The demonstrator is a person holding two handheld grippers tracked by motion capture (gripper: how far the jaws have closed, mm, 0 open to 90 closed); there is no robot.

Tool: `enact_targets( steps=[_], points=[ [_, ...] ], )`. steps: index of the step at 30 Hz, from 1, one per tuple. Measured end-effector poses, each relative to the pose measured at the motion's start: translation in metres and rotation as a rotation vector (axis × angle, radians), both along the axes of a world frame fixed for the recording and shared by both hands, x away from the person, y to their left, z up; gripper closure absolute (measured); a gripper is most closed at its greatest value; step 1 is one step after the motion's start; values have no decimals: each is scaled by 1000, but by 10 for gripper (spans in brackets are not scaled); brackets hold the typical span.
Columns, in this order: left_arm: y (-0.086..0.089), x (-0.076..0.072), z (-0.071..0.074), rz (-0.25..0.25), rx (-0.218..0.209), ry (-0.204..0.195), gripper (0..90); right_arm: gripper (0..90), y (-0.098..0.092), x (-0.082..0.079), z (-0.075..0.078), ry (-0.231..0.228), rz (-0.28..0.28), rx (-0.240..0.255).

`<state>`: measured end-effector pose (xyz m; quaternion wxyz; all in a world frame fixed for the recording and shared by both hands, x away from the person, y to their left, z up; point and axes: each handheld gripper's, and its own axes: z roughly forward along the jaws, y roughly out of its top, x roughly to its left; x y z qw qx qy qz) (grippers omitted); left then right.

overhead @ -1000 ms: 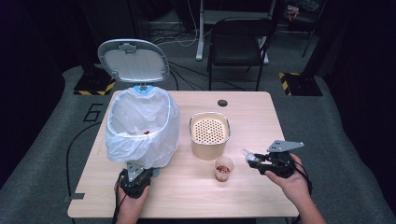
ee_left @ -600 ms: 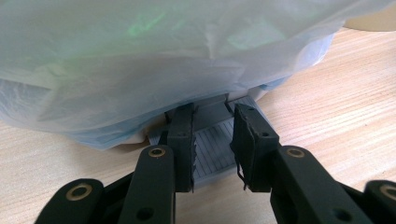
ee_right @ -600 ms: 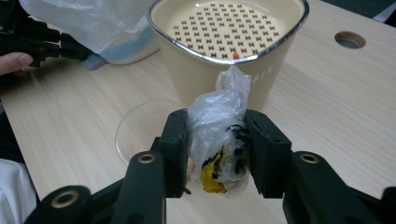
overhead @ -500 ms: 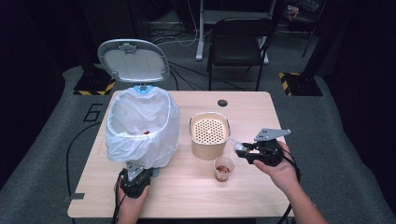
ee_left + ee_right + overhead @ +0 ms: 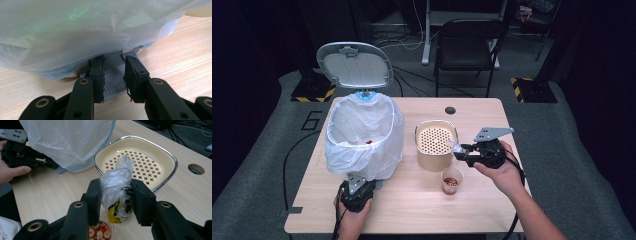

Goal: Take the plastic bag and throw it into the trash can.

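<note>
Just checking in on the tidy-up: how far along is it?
Done: lid up, red scraps in the lined bin. In hand: left gripper on the pedal; right gripper clamps a crumpled wrapper. Left: binning it, then perhaps the cup of snacks.

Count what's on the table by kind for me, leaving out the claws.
Bins with a white bag liner: 1
Perforated cream containers: 1
Small cups of snacks: 1
Crumpled plastic wrappers, held in the right claw over the table: 1
Total: 4
</note>
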<state>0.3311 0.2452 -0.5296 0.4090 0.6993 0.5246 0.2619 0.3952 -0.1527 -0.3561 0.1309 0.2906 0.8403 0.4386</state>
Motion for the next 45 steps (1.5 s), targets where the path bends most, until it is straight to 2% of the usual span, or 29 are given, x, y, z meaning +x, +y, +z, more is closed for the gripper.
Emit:
enact_targets(
  steps=[4, 7, 9, 14, 15, 22, 30, 33, 36, 37, 38, 45],
  points=[
    [0, 0, 0, 0, 1, 0, 691, 619, 7, 1, 8, 2, 22, 10],
    [0, 0, 0, 0, 1, 0, 692, 619, 21, 2, 22, -6, 62, 15],
    [0, 0, 0, 0, 1, 0, 691, 619, 25, 3, 27, -10, 72, 15],
    [0, 0, 0, 0, 1, 0, 692, 619, 54, 5, 52, -33, 137, 9],
    [0, 0, 0, 0, 1, 0, 692, 619, 54, 5, 52, -33, 137, 9],
    [0, 0, 0, 0, 1, 0, 692, 619, 94, 13, 75, -55, 209, 8],
    [0, 0, 0, 4, 3, 3, 692, 618, 119, 22, 88, -79, 235, 11],
    [2, 1, 0, -12, 25, 1, 692, 618, 129, 27, 92, -84, 244, 18],
    [2, 1, 1, -16, 31, -5, 692, 618, 132, 29, 94, -85, 244, 22],
    [3, 1, 1, -21, 42, -6, 691, 617, 136, 30, 96, -83, 243, 28],
    [5, 1, 2, -31, 74, -10, 691, 617, 136, 30, 96, -83, 243, 28],
    [5, 1, 2, -32, 76, -8, 692, 618, 144, 33, 101, -89, 248, 46]
  ],
)
